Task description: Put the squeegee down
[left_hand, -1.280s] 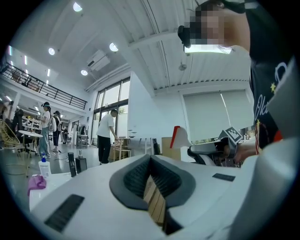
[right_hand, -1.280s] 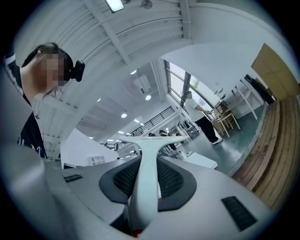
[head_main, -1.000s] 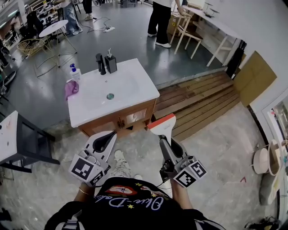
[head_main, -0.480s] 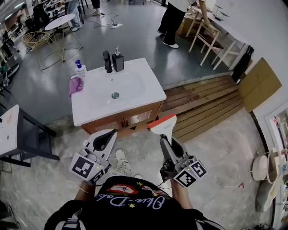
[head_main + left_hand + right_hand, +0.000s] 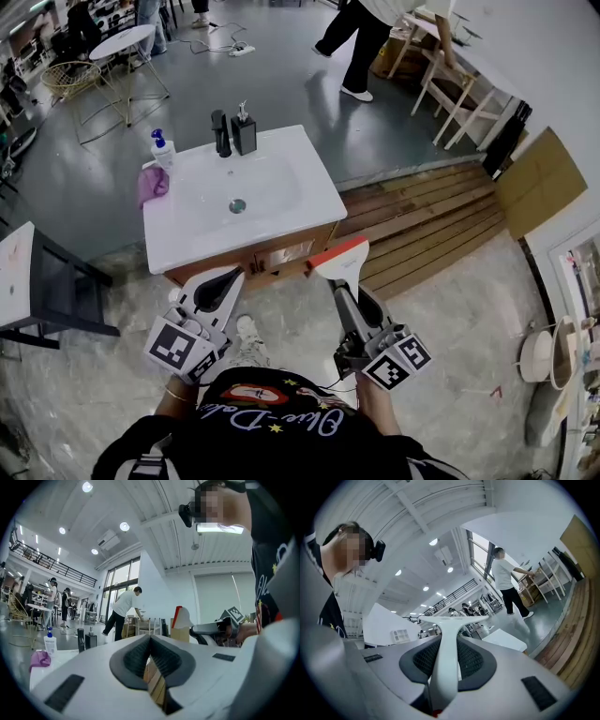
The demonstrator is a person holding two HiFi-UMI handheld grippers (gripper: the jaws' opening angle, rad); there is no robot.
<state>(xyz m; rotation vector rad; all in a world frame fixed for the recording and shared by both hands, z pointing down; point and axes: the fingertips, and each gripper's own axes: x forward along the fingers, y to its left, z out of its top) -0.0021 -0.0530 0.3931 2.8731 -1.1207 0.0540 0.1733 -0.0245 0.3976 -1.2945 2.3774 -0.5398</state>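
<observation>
The squeegee (image 5: 339, 261) has a white body and a red blade edge. My right gripper (image 5: 354, 302) is shut on its handle and holds it out level, just short of the front right corner of the white sink top (image 5: 291, 202). In the right gripper view the white handle (image 5: 446, 663) runs up between the dark pads to the wide head. My left gripper (image 5: 217, 291) is shut with nothing in it, in front of the wooden cabinet (image 5: 272, 251). From the left gripper view the squeegee (image 5: 183, 618) shows off to the right.
On the sink top stand a black faucet (image 5: 218, 132), a black soap dispenser (image 5: 244, 133), a blue-capped bottle (image 5: 161, 150) and a pink cloth (image 5: 152, 184). A dark side table (image 5: 47, 291) is at the left. Wooden decking (image 5: 422, 220) lies to the right. A person (image 5: 361, 37) walks at the back.
Both grippers hold their pose and the squeegee stays gripped. The view has shifted slightly over the sink cabinet. The person at the back has taken a stride.
</observation>
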